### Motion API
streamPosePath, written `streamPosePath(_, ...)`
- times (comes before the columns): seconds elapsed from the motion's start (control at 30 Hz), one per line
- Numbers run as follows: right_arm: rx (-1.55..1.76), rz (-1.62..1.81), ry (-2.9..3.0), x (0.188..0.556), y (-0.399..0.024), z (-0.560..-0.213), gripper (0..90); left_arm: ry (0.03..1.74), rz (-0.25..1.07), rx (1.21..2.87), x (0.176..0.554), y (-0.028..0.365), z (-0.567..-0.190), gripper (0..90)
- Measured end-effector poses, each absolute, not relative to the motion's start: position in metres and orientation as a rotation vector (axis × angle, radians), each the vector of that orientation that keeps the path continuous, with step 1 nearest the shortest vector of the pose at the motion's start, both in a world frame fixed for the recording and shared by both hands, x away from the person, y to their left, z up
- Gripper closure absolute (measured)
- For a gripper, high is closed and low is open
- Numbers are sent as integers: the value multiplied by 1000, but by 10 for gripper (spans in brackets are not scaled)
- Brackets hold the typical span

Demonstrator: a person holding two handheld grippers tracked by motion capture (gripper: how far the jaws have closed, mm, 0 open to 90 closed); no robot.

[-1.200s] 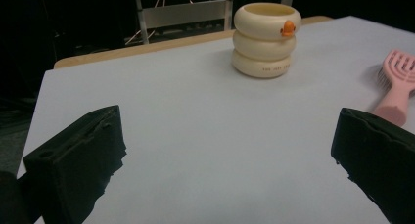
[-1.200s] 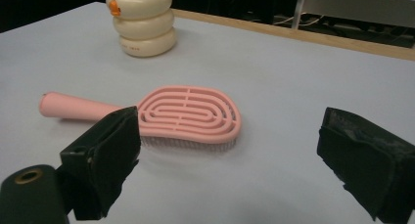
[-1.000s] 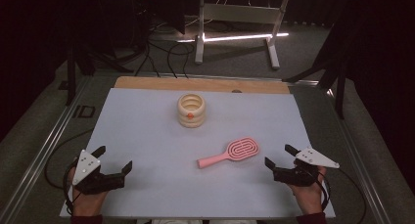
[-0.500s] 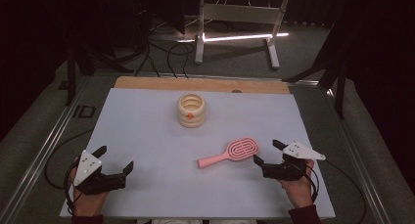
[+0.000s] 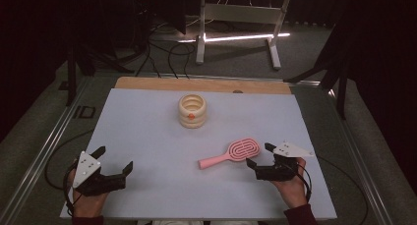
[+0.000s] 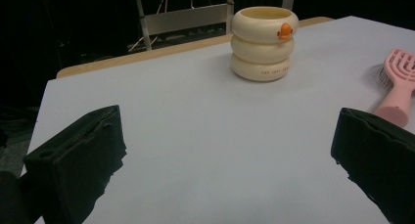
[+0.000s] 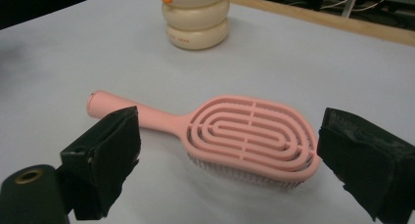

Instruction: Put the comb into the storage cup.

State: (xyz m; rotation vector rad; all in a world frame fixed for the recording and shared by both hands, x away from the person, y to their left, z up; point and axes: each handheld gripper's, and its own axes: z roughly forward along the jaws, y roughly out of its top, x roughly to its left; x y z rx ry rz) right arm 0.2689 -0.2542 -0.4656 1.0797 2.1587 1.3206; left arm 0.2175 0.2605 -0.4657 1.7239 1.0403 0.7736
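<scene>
A pink hairbrush [image 5: 230, 154] lies bristles down on the pale blue table [image 5: 147, 131], handle pointing left. My right gripper [image 5: 261, 154] is open just right of the brush head, jaws wide, nothing between them. In the right gripper view the hairbrush [image 7: 235, 133] spans the gap between the two black jaws, close in front. A cream ringed cup [image 5: 192, 110] with an orange mark stands at the table's middle back, also seen as the cup [image 6: 264, 42] in the left gripper view. My left gripper [image 5: 114, 159] rests open at the front left, far from both objects.
A wooden strip [image 5: 201, 85] runs along the table's far edge. Beyond it stand a white metal stand [image 5: 236, 23] and cables on the floor. Metal rails [image 5: 44, 151] flank the table on both sides.
My right gripper has moved left toward the brush head and now sits right beside it. The left gripper has stayed in place.
</scene>
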Motion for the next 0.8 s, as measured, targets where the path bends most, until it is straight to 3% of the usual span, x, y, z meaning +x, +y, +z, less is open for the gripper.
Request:
streamPosePath(0.3,1103,1291,2188,271,-252,-475,142,1043,769,1723,218,260,-467,2)
streamPosePath(0.47,1117,1247,2209,270,-250,-479,339,1044,767,1724,218,260,-467,2)
streamPosePath(0.7,1099,1099,2260,270,-247,-484,870,1047,767,1721,218,261,-468,2)
streamPosePath(0.8,1112,1061,2278,270,-246,-485,900,1047,769,1718,218,261,-467,2)
